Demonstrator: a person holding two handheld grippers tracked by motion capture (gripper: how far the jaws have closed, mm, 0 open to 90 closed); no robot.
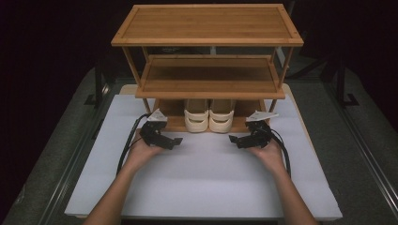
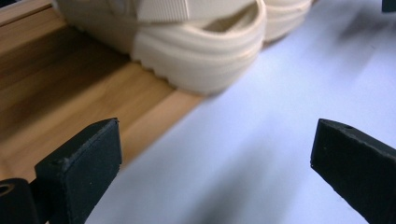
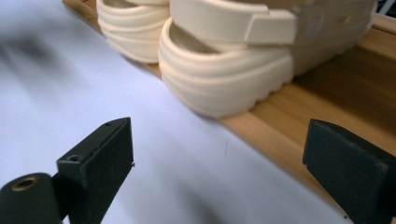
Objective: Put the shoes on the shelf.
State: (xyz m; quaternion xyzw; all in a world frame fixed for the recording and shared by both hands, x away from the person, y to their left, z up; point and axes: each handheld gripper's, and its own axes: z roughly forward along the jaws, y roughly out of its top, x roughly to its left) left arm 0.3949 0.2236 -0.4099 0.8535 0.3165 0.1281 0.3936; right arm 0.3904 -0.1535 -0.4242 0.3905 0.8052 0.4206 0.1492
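Observation:
A pair of cream clogs stands heel-out on the bottom board of a bamboo shoe rack [image 1: 206, 23]: the left clog [image 1: 196, 118] and the right clog [image 1: 221, 119], side by side. My left gripper [image 1: 177, 141] rests low over the white mat, just left of the clogs, jaws wide apart and empty; its view looks at the near clog's heel [image 2: 205, 56]. My right gripper [image 1: 233, 139] mirrors it on the right, open and empty, facing a clog heel [image 3: 224, 79] with its strap.
The rack has a top shelf, a middle shelf [image 1: 209, 77] and the bottom board [image 3: 299, 121], all bare apart from the clogs. It stands at the back of a white mat [image 1: 206, 183] that covers the table. Dark floor and rails flank the table.

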